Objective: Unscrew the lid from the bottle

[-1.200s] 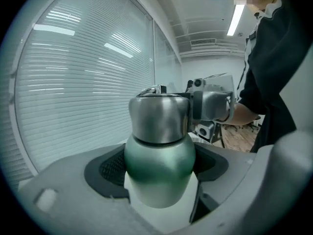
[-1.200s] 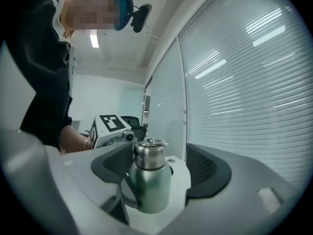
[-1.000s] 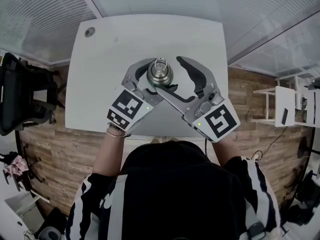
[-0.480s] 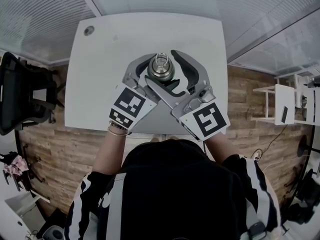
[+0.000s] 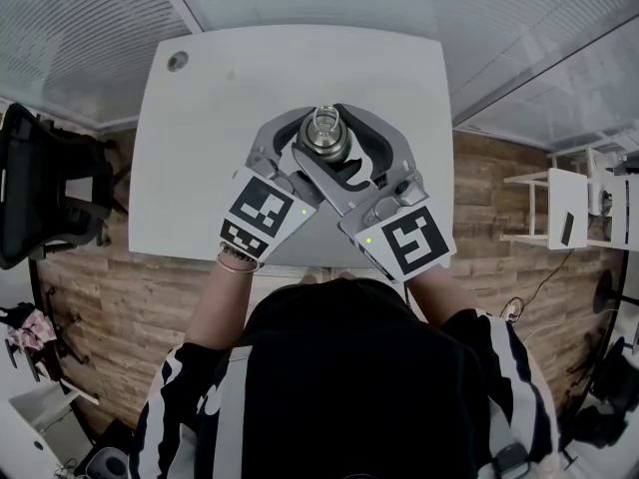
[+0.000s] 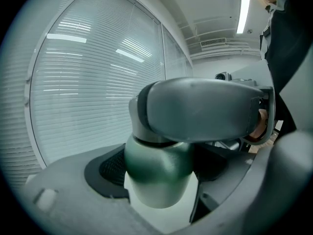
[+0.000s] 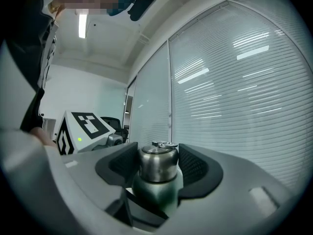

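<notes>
Lid [image 5: 322, 133] is gripped between the right hand-held gripper's [image 7: 158, 166] just-closing jaws; left hand-held gripper [image 6: 161, 180] clamps bottle [image 6: 155, 161].

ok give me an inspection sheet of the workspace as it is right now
surface: white table, with a round grommet near its far left corner
job's things: green bottle upright mid-table, metal lid on it
clutter: nothing seen
grippers: left tool clamped on the bottle's body; right tool crossed over it, its jaws have just been closing and its pads now sit on the lid
cables: thin cable on the floor at right
surroundings: black chair at left, white rack at right, wood floor, window blinds beyond the table
</notes>
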The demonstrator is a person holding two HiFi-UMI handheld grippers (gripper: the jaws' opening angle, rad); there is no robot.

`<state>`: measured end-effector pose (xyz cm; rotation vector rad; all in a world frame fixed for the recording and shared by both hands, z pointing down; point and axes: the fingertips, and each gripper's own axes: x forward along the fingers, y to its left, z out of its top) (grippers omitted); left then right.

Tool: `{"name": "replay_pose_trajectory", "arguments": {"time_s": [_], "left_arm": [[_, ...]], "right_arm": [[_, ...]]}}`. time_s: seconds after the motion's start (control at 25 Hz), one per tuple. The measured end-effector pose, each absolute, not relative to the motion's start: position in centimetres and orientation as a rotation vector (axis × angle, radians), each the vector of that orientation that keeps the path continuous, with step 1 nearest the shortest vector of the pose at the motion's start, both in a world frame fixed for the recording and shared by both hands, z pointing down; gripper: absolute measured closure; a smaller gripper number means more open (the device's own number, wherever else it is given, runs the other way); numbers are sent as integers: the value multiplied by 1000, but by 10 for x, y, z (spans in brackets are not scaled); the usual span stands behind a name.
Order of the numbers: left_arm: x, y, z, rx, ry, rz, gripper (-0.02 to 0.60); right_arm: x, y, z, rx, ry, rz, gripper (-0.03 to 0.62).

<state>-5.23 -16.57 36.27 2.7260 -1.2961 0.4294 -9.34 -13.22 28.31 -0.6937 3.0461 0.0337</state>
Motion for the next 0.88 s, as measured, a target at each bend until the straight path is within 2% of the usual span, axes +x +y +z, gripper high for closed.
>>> {"name": "replay_pose_trajectory", "arguments": {"time_s": [0.36, 0.88], "left_arm": [[-47, -160, 363, 2766, -1228, 439, 196], [-30, -139, 359, 2905, -907, 473, 198]], "right_arm": [[-86, -128, 290, -558, 3094, 93, 338], [-81, -105, 279, -58, 3137, -7, 336]]}}
